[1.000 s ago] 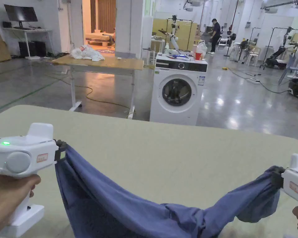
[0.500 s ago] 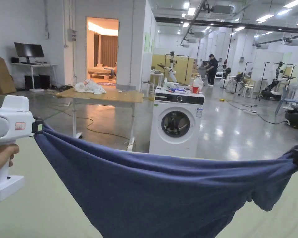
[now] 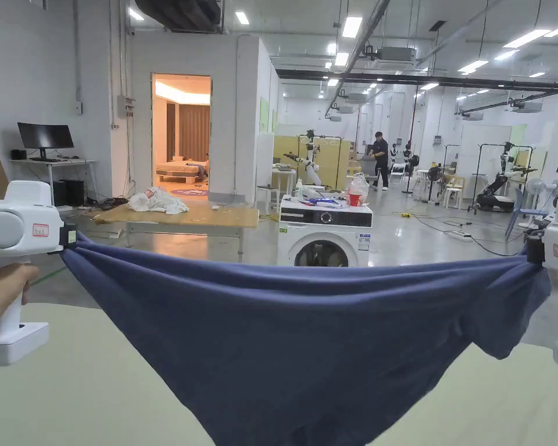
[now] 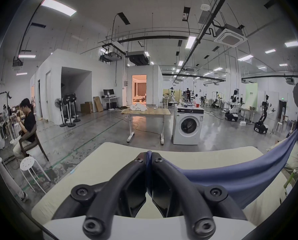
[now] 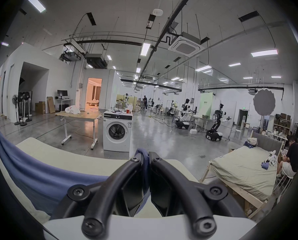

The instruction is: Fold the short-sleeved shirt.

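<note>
I count two grippers and one shirt. My left gripper (image 3: 68, 237) has both jaws clamped on one end of the blue shirt (image 3: 307, 342); in the left gripper view (image 4: 149, 154) the cloth is pinched between the closed jaws. My right gripper (image 3: 530, 252) is clenched on the opposite end, with fabric bunched between its jaws in the right gripper view (image 5: 145, 155). The shirt hangs in the air above the pale green table (image 3: 68, 395), its long axis running left to right, the top edge pulled nearly straight and the body sagging toward me. The table's far edge is rounded, with bare surface on either side of the cloth. Beyond it stand one washing machine (image 3: 324, 232) and one wooden table (image 3: 185, 216) on open floor.
</note>
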Available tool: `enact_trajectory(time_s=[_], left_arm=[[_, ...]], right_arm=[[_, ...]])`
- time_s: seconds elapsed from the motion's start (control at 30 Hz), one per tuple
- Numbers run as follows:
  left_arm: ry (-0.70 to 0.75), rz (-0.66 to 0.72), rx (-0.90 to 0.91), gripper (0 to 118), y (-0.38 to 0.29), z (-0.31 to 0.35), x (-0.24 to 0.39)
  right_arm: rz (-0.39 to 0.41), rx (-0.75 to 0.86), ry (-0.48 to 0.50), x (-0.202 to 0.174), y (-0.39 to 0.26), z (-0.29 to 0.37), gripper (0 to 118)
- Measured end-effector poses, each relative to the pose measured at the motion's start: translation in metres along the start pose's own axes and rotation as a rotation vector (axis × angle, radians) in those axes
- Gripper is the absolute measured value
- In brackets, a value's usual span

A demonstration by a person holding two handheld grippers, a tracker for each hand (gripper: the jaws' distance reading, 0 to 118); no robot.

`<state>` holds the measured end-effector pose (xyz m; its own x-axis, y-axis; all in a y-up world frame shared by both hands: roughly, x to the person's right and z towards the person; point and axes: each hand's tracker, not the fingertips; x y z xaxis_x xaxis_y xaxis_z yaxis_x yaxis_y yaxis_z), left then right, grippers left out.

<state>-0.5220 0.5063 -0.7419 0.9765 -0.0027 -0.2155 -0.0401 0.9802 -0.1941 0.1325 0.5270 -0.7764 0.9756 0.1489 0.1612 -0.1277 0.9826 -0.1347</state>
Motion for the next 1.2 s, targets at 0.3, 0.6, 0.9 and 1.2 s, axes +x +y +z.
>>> enact_trajectory(time_s=[0.3, 0.6, 0.9, 1.2], left_arm=[[0.008, -0.034, 0.001, 0, -0.03, -0.006, 0.01], [-0.024, 0.033, -0.143, 0, -0.168, 0.024, -0.009], [-0.026, 0.036, -0.171, 0, -0.267, 0.113, -0.026], [-0.014, 0.054, -0.224, 0, -0.332, 0.176, -0.037]], right_arm=[[0.017, 0.001, -0.016, 0.002, -0.029, 0.001, 3], [0.019, -0.129, 0.015, 0.0, -0.147, 0.034, 3], [0.048, -0.221, 0.023, 0.007, -0.262, 0.107, 3], [0.081, -0.299, -0.003, 0.006, -0.336, 0.172, 3]])
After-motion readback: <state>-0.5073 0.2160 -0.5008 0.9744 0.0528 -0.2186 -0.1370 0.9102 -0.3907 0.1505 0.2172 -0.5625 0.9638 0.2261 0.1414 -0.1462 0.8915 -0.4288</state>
